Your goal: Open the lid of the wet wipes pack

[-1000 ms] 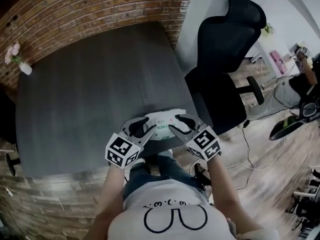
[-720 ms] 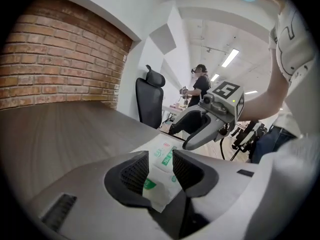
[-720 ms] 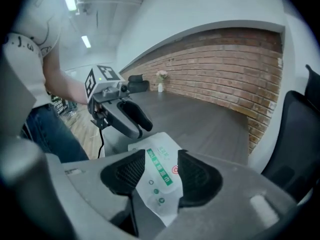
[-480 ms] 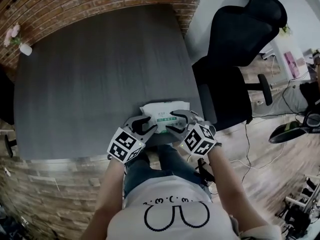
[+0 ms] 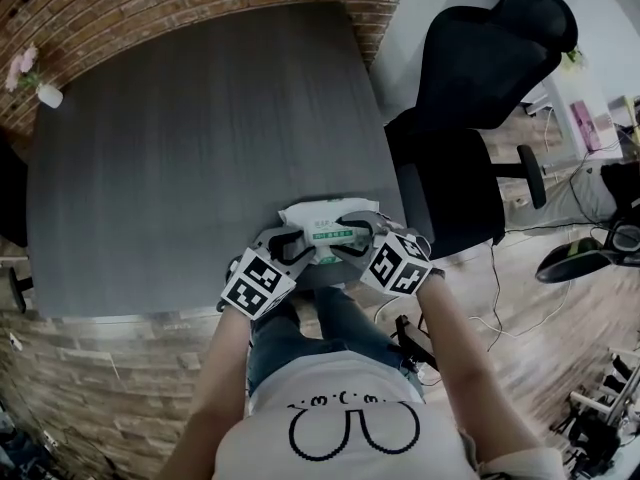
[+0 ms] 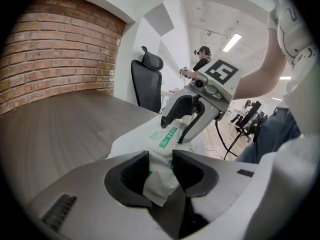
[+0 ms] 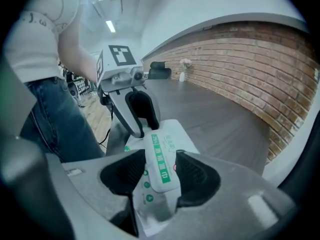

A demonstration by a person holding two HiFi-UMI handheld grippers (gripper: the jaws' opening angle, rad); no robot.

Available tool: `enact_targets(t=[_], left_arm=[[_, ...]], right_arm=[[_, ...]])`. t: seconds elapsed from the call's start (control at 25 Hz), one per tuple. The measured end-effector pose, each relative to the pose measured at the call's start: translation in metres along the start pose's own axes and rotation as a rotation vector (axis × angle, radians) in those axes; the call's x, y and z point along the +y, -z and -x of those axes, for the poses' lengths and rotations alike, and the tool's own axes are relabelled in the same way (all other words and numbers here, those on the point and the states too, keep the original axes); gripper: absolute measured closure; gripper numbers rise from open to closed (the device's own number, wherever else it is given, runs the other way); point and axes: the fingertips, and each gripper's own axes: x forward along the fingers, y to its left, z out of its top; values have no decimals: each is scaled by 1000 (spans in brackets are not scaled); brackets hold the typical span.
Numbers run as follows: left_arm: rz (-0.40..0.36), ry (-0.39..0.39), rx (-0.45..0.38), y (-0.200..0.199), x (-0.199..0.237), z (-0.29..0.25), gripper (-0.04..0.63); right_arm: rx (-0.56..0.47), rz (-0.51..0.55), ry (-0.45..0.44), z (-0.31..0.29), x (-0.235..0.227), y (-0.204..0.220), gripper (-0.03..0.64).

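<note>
The white wet wipes pack (image 5: 325, 220) with green print lies on the grey table (image 5: 180, 168) near its front edge. My left gripper (image 5: 298, 242) comes at it from the left and is shut on the crimped end of the pack (image 6: 159, 176). My right gripper (image 5: 350, 240) comes from the right. In the right gripper view the white lid (image 7: 161, 166) with its green stripe lies between the right gripper's (image 7: 157, 171) jaws, which stand wide, with a dark gap at the left pad. The lid is down flat.
A black office chair (image 5: 480, 98) stands just right of the table. A small vase with pink flowers (image 5: 45, 93) sits at the far left corner by the brick wall (image 5: 150, 8). Cables lie on the wooden floor (image 5: 500, 318). My legs are under the table's front edge.
Both grippers have sunk toward the table with the pack between them. The right gripper has rolled and now straddles the lid.
</note>
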Motion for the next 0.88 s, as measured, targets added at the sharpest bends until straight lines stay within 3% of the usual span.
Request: enact_targets(t=[0.36, 0.72, 0.88], left_arm=[[-48, -7, 20, 1, 0, 1, 449], [-36, 28, 40, -1, -4, 2, 449], [-40, 43, 54, -1, -5, 2, 449]], right_arm=[[3, -121, -184, 4, -3, -6, 433], [69, -35, -201, 10, 1, -15, 448], [49, -19, -189, 21, -8, -28, 458]])
